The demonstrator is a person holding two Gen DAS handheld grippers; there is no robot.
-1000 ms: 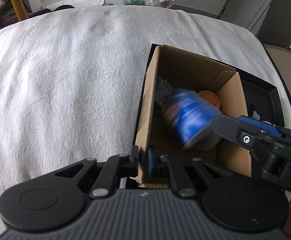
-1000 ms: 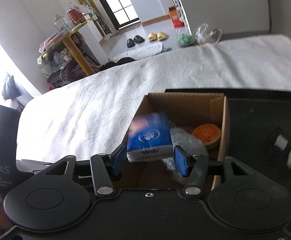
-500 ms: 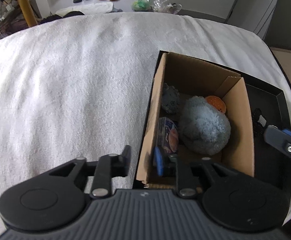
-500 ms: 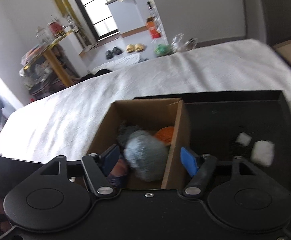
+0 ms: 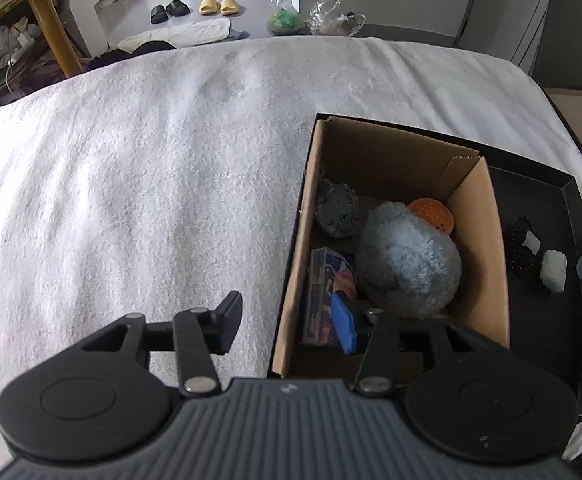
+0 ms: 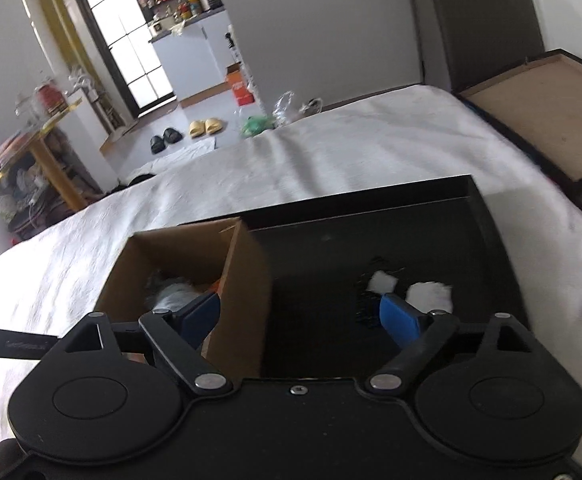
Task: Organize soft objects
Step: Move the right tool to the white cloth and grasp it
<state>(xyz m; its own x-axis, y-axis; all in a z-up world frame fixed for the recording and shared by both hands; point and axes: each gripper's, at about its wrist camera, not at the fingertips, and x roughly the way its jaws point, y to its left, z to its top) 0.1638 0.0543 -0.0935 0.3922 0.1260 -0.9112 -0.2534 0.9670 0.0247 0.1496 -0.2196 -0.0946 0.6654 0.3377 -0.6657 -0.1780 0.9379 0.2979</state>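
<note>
Both claws are spreading their jaws at this moment, and neither grips anything.

Seen from the left wrist, the left gripper (image 5: 287, 326) hangs over the near left wall of a cardboard box (image 5: 477, 240). That wall stands between its two fingers but neither pad presses on it: one finger is outside over the white blanket (image 5: 151, 180), the other, blue-padded, is inside the box. The box sits at the left end of a black tray (image 5: 543, 320) on the blanket. Inside the box, a large fluffy pale blue plush (image 5: 409, 260) fills the middle. A smaller grey plush (image 5: 339, 216) lies against the left wall, beyond it. An orange ball (image 5: 431, 212) peeks out behind the big plush, near the far right corner. A blue tissue pack (image 5: 325, 292) stands on edge along the left wall, at the near end. On the open tray floor to the right lie a black frilly item (image 5: 521, 256) and, just beside it, a small white fuzzy piece (image 5: 553, 270).

Seen from the right wrist, the right gripper (image 6: 297, 318) hovers above the tray (image 6: 483, 216), released, straddling the right wall of the box (image 6: 247, 280). The picture is blurred. The pale plush (image 6: 175, 294) shows inside the box. Two white pieces (image 6: 431, 296) lie on the tray near the right finger.
</note>
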